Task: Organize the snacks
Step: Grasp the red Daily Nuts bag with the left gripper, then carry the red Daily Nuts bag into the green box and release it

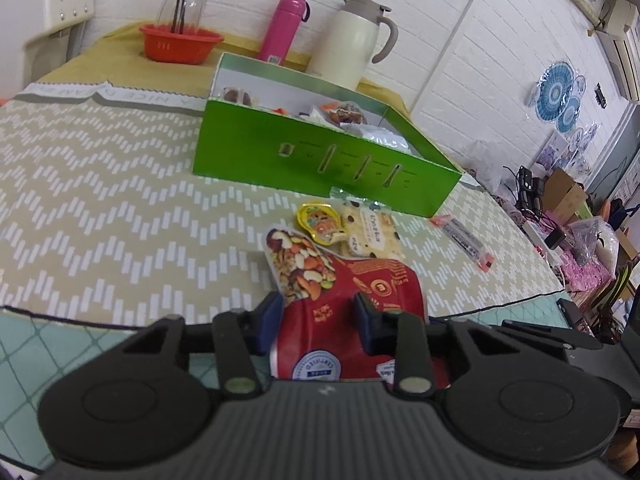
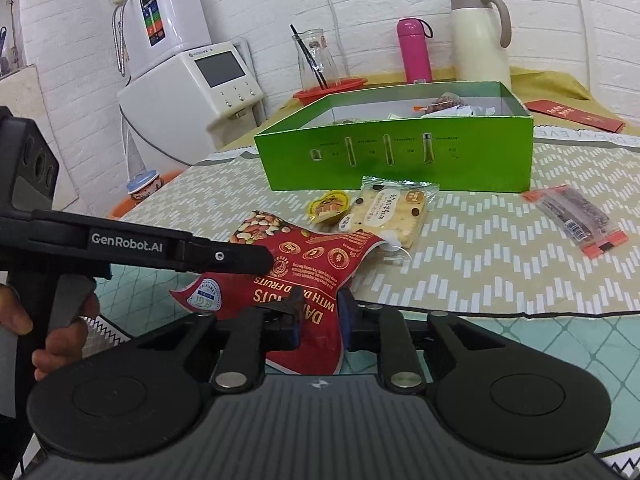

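Some snacks already lie in the green box (image 2: pixel 400 160). Both our grippers, left (image 1: pixel 318 312) and right (image 2: pixel 320 308), clamp the red nut pouch (image 2: pixel 304 268); cracker pack (image 2: pixel 384 216), jelly cup (image 2: pixel 328 206) and bar (image 2: pixel 576 220) wait outside.

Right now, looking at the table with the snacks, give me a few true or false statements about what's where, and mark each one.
1. Both grippers are closed on the red nut packet. True: the left gripper and the right gripper each pinch it.
2. The green box is empty. False: several wrapped snacks lie inside it.
3. A cracker pack lies on the table in front of the green box. True.
4. The pink bottle lies on its side. False: it stands upright beside the cream jug.
5. The orange-edged snack bar is inside the box. False: it lies on the tablecloth outside it.
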`<action>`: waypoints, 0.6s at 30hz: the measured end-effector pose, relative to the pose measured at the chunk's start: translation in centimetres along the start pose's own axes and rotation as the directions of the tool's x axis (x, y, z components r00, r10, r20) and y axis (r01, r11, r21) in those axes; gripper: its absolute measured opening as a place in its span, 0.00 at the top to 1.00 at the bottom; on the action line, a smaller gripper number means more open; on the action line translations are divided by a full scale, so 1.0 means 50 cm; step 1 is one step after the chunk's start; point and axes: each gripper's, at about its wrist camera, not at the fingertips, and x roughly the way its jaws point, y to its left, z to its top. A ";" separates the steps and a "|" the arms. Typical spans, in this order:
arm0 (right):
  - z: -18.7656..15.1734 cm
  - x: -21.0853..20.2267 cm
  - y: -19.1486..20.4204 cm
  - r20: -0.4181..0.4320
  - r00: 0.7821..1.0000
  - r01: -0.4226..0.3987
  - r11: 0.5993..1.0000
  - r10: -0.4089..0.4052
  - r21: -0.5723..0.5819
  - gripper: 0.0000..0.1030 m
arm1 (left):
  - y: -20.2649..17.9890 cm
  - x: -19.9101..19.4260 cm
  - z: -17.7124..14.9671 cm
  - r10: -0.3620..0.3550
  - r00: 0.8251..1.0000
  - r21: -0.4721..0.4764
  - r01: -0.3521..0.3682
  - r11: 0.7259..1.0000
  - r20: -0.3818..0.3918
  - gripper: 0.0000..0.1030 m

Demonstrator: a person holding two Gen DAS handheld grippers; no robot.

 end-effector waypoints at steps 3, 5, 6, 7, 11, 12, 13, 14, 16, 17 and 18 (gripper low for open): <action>0.009 -0.017 -0.003 0.024 1.000 0.013 1.000 -0.013 0.004 0.91 | -0.014 -0.018 0.005 -0.012 0.999 0.009 0.012 1.000 0.031 0.72; 0.018 -0.030 -0.001 0.050 0.999 0.017 1.000 -0.016 -0.002 0.91 | -0.024 -0.030 0.015 -0.024 0.998 0.016 0.023 1.000 0.057 0.73; 0.023 -0.037 -0.001 0.065 0.998 0.020 1.000 -0.020 -0.005 0.91 | -0.028 -0.034 0.022 -0.033 0.997 0.019 0.032 0.999 0.069 0.74; 0.030 -0.043 -0.002 0.080 0.997 0.022 1.000 -0.022 -0.005 0.91 | -0.033 -0.039 0.029 -0.041 0.996 0.022 0.039 0.999 0.080 0.74; 0.067 -0.059 -0.005 0.138 0.990 0.028 0.999 -0.024 -0.025 0.91 | -0.051 -0.052 0.071 -0.064 0.989 0.047 0.058 0.997 0.131 0.74; 0.079 -0.060 -0.006 0.153 0.988 0.031 0.999 -0.026 -0.033 0.91 | -0.055 -0.053 0.084 -0.069 0.987 0.052 0.062 0.997 0.144 0.74; 0.091 -0.061 -0.007 0.166 0.986 0.034 0.999 -0.027 -0.041 0.91 | -0.058 -0.054 0.097 -0.074 0.985 0.054 0.066 0.996 0.157 0.74; 0.106 -0.060 -0.009 0.182 0.983 0.038 0.998 -0.028 -0.049 0.91 | -0.060 -0.054 0.111 -0.079 0.982 0.058 0.070 0.996 0.170 0.74; 0.133 -0.056 -0.013 0.208 0.978 0.047 0.997 -0.032 -0.066 0.91 | -0.063 -0.051 0.139 -0.086 0.977 0.058 0.076 0.995 0.194 0.74; 0.148 -0.051 -0.017 0.218 0.975 0.050 0.996 -0.034 -0.070 0.91 | -0.063 -0.047 0.154 -0.088 0.975 0.056 0.078 0.995 0.204 0.74; 0.162 -0.045 -0.022 0.226 0.973 0.053 0.996 -0.035 -0.075 0.92 | -0.063 -0.042 0.168 -0.089 0.974 0.054 0.079 0.995 0.211 0.74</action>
